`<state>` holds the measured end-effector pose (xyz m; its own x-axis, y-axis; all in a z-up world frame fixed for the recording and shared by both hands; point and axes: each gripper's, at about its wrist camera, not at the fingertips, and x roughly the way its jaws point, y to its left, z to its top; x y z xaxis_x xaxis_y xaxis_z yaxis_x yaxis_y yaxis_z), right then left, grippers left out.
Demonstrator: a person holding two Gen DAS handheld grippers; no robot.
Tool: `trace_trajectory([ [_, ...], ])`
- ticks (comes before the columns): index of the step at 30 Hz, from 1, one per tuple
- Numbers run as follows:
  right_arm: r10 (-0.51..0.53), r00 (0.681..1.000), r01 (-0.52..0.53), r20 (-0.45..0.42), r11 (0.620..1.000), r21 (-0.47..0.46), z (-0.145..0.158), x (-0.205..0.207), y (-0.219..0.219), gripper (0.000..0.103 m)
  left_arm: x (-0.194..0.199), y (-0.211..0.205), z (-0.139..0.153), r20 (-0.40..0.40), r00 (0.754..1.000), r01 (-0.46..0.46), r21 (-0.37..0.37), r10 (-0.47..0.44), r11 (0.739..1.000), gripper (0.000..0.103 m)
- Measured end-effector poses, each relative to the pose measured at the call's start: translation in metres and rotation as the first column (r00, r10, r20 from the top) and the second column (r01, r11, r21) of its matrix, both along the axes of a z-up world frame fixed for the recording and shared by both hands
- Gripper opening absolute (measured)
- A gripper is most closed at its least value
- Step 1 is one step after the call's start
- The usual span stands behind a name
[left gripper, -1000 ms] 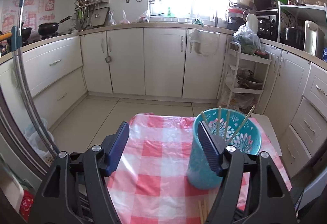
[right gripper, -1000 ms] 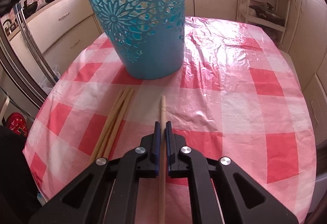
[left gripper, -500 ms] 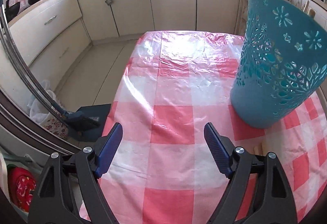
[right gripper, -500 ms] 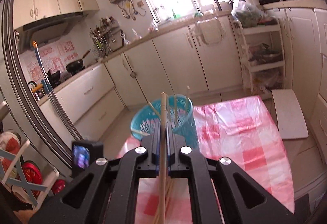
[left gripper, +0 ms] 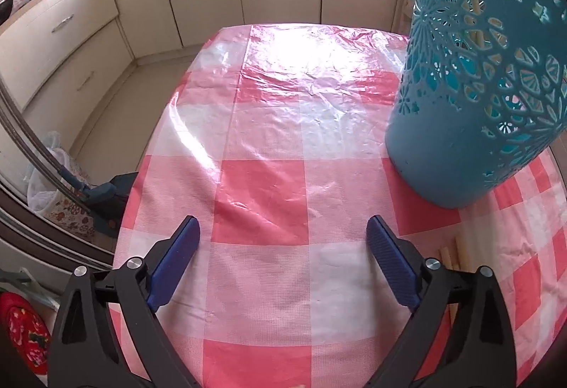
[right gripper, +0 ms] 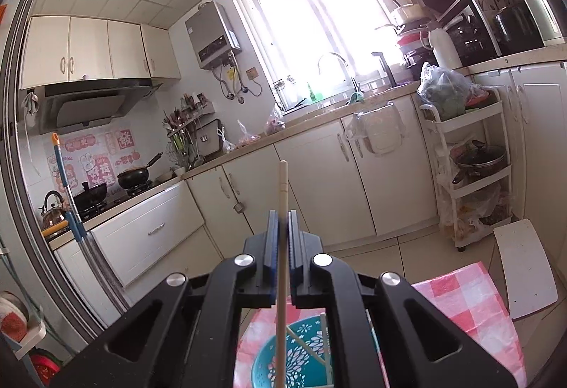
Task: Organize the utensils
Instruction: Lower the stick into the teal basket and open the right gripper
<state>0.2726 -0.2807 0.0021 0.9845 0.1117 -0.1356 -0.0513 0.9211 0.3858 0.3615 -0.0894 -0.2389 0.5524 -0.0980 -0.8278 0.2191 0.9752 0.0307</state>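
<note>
A: What does the left wrist view give?

B: The left gripper hangs over the red-and-white checked tablecloth, tilted downward. Its jaws have just been opening and now stand wide, with only cloth between the blue pads. The teal perforated basket stands upright on the cloth to the right, ahead of the right pad, apart from it. Pale sticks show through its cut-outs. Ends of wooden chopsticks on the table lie just beyond the right finger, near the basket's foot.

A: And the right wrist view?

B: The right gripper points almost level at the white kitchen cabinets. Its jaws are pinched narrow on a single wooden chopstick, which runs straight between the pads and sticks out past the tips. Below the gripper, the basket's open mouth shows with chopsticks leaning inside; the held chopstick is raised well above it.
</note>
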Motion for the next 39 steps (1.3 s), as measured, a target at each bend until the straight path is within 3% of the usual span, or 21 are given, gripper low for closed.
trace_trajectory([
  [8,-0.079,0.996,0.079,-0.044,0.997,0.0,-0.024,0.035,-0.006,0.006,-0.001,-0.007,-0.003,-0.004,1.0,0.028,0.005,-0.028,1.0,0.096],
  [15,-0.122,0.989,0.12,-0.084,0.992,-0.032,-0.034,0.036,0.001,0.006,-0.001,-0.006,-0.003,-0.004,1.0,0.029,0.005,-0.029,1.0,0.096],
  [23,-0.107,0.973,0.085,-0.204,0.99,-0.112,-0.052,0.044,0.016,0.006,-0.001,-0.006,-0.003,-0.004,1.0,0.029,0.004,-0.029,1.0,0.096],
  [39,-0.112,0.951,0.062,-0.29,0.982,-0.179,-0.071,0.031,0.036,0.006,-0.001,-0.006,-0.003,-0.004,1.0,0.029,0.004,-0.029,1.0,0.096],
])
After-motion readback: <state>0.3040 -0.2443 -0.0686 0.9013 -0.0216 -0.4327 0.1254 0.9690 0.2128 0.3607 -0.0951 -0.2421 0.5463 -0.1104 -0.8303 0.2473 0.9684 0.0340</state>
